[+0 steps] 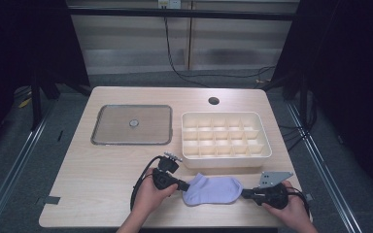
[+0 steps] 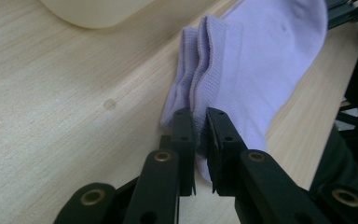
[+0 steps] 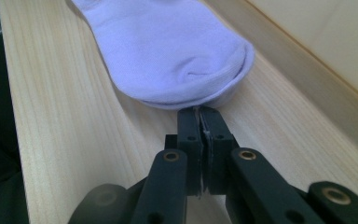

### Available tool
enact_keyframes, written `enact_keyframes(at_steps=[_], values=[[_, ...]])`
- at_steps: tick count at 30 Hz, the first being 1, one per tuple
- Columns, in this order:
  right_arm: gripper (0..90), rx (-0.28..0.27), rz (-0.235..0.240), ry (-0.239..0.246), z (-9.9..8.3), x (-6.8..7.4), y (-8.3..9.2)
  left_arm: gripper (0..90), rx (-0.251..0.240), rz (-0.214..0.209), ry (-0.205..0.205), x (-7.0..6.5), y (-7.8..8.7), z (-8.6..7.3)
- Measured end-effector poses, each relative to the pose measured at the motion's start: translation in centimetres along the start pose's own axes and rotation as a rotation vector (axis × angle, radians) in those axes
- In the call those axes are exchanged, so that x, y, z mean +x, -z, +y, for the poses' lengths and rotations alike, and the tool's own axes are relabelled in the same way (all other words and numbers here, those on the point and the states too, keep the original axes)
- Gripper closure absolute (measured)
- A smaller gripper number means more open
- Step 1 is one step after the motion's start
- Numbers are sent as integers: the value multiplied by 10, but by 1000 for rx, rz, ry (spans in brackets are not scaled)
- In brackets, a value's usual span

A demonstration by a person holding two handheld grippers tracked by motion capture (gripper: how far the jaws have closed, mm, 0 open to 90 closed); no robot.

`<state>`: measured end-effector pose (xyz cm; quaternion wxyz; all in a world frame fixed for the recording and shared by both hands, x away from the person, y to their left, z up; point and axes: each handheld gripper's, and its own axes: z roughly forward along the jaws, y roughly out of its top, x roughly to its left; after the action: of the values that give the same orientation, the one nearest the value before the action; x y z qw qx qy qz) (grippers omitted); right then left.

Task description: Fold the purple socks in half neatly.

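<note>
Two grippers hold one lilac sock (image 1: 212, 189) between them near the front edge of the wooden table (image 1: 102, 165), just in front of the cream divided organiser box (image 1: 226, 134). Our left gripper (image 1: 183, 186) has its jaws closed narrow on the ribbed cuff end, the fabric pinched between the pads, as its own view shows (image 2: 200, 135). Our right gripper (image 1: 245, 193) is clamped tight on the rounded toe end, with only a sliver of cloth at the tips (image 3: 199, 116). The sock's long axis runs left to right across the table, straight from one gripper to the other, so each hand sits at one end and neither is nearer the middle. The sock looks like two layers of soft knit, smooth over the foot and finely ribbed at the cuff, lying flat and limp. The box, pale hard plastic with rounded corners and a grid of small square cells, lies just beyond the sock, slightly nearer our right hand. Farther left rests a flat square lid (image 1: 132, 124) with a grey rim and a small centre knob. We judge any fold would bring one end over the other along that axis.
</note>
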<state>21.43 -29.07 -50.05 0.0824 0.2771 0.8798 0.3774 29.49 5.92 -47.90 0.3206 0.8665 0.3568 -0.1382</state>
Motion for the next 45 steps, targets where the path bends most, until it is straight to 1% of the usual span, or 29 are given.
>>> enact_keyframes(at_steps=[1,4,8,10,15,16,19,22,23,25,26,27,30,32,34,35,37,38,39,40,41,45], values=[[878,-2,1,-1,0,0,0,823,0,-9,-4,-1,1,0],[878,-7,0,-3,0,0,-1,825,1,-17,-7,-2,3,1],[878,-9,3,-2,1,1,-2,826,-14,-36,-7,-4,7,3],[877,-7,4,-2,1,1,-2,826,-19,-36,-7,-6,8,3],[877,-10,2,2,3,1,-4,829,-15,-39,-16,-7,10,4],[877,-11,3,2,3,1,-4,829,-23,-45,-12,-7,11,4],[876,-10,4,3,3,2,-4,830,-24,-42,-14,-8,13,4],[877,-11,7,7,3,2,-5,830,-35,-58,-6,-10,15,5],[877,-9,7,6,3,3,-5,831,-37,-56,-6,-11,15,5],[877,-11,7,9,4,3,-5,830,-44,-66,1,-12,16,6],[877,-11,8,9,4,3,-6,830,-41,-66,-5,-12,17,6],[877,-12,10,9,4,3,-6,830,-41,-81,-10,-12,18,6],[876,-8,8,10,5,4,-7,830,-52,-82,-5,-12,18,6],[878,-5,-4,4,6,3,-6,830,-64,-89,10,-12,18,6],[879,1,-24,5,5,0,-5,830,-60,-84,4,-10,19,6],[879,0,-27,-2,5,-1,-4,830,-63,-77,14,-10,18,6],[879,-8,-20,-19,3,-3,-4,827,-60,-80,21,-7,17,5],[878,-10,-16,-20,2,-4,-4,823,-60,-62,24,-7,16,5],[878,-10,-17,-22,2,-4,-3,816,-60,-62,24,-7,16,5],[878,-7,-19,-14,3,-3,-3,808,-44,-35,19,-3,14,4],[877,-5,-24,-7,3,-3,-3,794,-40,-17,16,-2,13,3],[873,-9,-17,-11,3,-3,-4,719,-33,37,4,1,10,2]])
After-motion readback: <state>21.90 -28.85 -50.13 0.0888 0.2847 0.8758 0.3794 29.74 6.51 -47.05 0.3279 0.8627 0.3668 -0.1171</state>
